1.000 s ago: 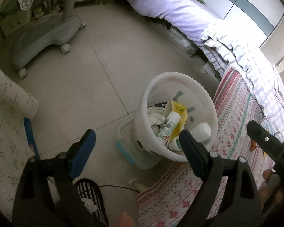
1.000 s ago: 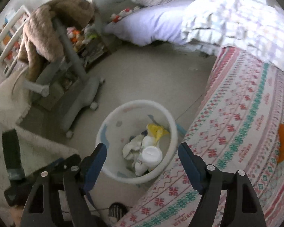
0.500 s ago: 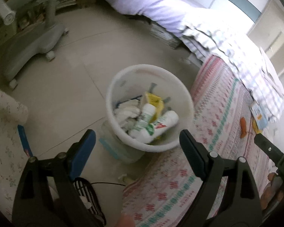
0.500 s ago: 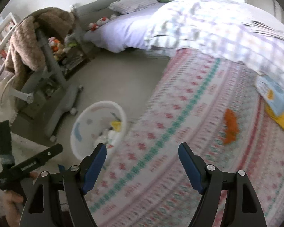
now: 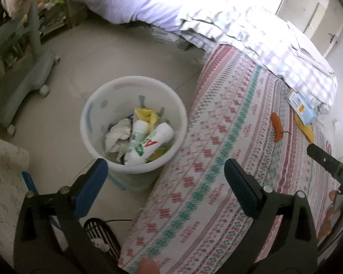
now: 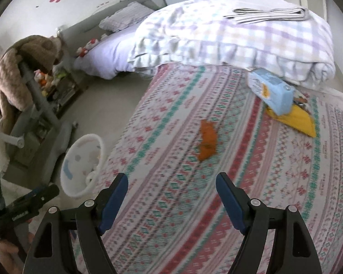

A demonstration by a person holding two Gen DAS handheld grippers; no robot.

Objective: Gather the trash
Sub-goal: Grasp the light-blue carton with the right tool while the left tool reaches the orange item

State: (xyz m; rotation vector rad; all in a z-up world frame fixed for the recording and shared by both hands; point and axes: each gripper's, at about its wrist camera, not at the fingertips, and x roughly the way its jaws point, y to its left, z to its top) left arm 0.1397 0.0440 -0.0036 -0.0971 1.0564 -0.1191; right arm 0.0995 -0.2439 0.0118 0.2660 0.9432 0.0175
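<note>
Left wrist view, left to right. A grey wheeled stand stood on the tiled floor at 10 o'clock. The white trash bin sat on the floor just left of centre, touching the edge of the patterned bedspread. Inside it lay crumpled white tissue, two white bottles side by side, and a yellow wrapper behind them. The left gripper had just been opening; its jaws were spread wide with nothing between them, the gap sitting over the bin's near rim and the bedspread edge. At 3 o'clock an orange scrap lay on the bedspread, well apart from the bin. Beyond it, a blue packet rested on something flat and yellow beside the checked blanket.

Right wrist view, left to right. A brown plush coat hung over the stand at 9 o'clock. The bin appeared at 8 o'clock on the floor, beside the bed. The right gripper pointed down at the bedspread, jaws apart and empty. The orange scrap lay just above the gap between them, untouched. The blue packet sat at 2 o'clock, overlapping a yellow sheet, against the checked blanket.
</note>
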